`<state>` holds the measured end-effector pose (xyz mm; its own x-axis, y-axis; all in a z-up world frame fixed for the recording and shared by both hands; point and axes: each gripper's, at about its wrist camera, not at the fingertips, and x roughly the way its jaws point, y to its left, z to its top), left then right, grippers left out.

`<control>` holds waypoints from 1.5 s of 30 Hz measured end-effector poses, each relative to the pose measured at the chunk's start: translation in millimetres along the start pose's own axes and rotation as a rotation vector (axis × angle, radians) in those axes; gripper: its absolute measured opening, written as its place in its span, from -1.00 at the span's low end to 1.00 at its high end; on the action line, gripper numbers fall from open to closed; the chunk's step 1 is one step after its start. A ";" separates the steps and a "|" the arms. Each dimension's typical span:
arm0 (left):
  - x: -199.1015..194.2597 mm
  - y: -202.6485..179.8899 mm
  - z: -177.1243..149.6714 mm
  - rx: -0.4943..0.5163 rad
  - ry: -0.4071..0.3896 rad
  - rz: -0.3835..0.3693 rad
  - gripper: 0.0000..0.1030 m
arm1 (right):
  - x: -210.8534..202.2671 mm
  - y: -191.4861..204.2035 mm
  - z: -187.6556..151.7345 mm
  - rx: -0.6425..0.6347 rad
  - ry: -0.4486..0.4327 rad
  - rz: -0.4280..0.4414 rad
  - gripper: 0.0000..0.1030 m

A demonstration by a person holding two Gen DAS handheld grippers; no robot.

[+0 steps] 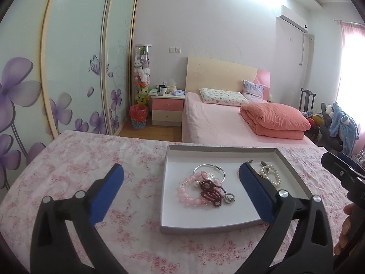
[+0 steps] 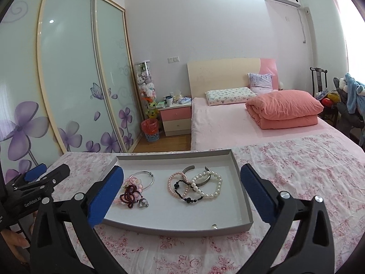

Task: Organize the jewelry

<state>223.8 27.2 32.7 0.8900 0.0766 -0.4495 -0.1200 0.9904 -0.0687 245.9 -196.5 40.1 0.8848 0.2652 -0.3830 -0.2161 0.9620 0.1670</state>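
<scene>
- Left gripper: blue-padded fingers spread wide and holding nothing, hovering at lower centre of the left wrist view above the near part of the tray.
- Right gripper: fingers likewise wide apart and empty, framing the tray from the lower edge of the right wrist view.
- Jewelry, left cluster: a pink bead bracelet, a dark red bead strand with a round pendant, and a thin silver bangle, overlapping one another at centre frame.
- Jewelry, right cluster: a white pearl bracelet, a small pink pearl strand, a black bead strand and an open metal cuff, interlaced at centre of the right wrist view; a loose pearl lies against the tray's near wall.
- Step in hand, as judged: sorting has not visibly begun. A good first pick is an outer piece such as the bangle, gripped on its free arc and lifted slowly, since tangled strands are likely to drag neighbours along.
- Surface: pink floral cloth, wrinkled and soft, so the shallow tray may shift if pushed.
- Room: bed with folded quilt at centre right, flower-printed wardrobe doors at left.
</scene>
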 end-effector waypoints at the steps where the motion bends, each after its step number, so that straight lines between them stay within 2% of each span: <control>1: -1.6 1.2 -0.8 0.002 -0.003 0.003 0.92 | -1.4 -0.6 0.0 0.002 0.005 0.000 0.97; 8: -28.0 7.4 -8.6 0.017 -0.049 0.036 0.92 | -31.8 -2.5 -6.0 -0.010 -0.040 -0.025 0.97; 11: -43.8 12.4 -18.6 0.006 -0.059 0.026 0.92 | -47.1 -3.0 -12.7 -0.031 -0.052 -0.031 0.97; 22: -101.3 3.4 -48.4 0.038 -0.135 -0.004 0.92 | -80.5 3.7 -50.5 -0.056 -0.026 -0.029 0.97; 30: -115.6 -4.0 -67.4 0.059 -0.145 -0.033 0.92 | -99.2 18.1 -62.5 -0.101 -0.060 -0.026 0.97; 34: -120.3 -5.6 -75.5 0.056 -0.145 -0.053 0.92 | -102.0 20.3 -67.6 -0.103 -0.050 -0.017 0.97; 45: -120.0 -8.5 -82.8 0.070 -0.145 -0.048 0.92 | -103.6 14.6 -71.0 -0.072 -0.040 -0.024 0.97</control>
<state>81.6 0.1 13.4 0.9486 0.0401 -0.3140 -0.0495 0.9985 -0.0220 121.7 -205.3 17.7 0.9057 0.2403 -0.3492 -0.2221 0.9707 0.0921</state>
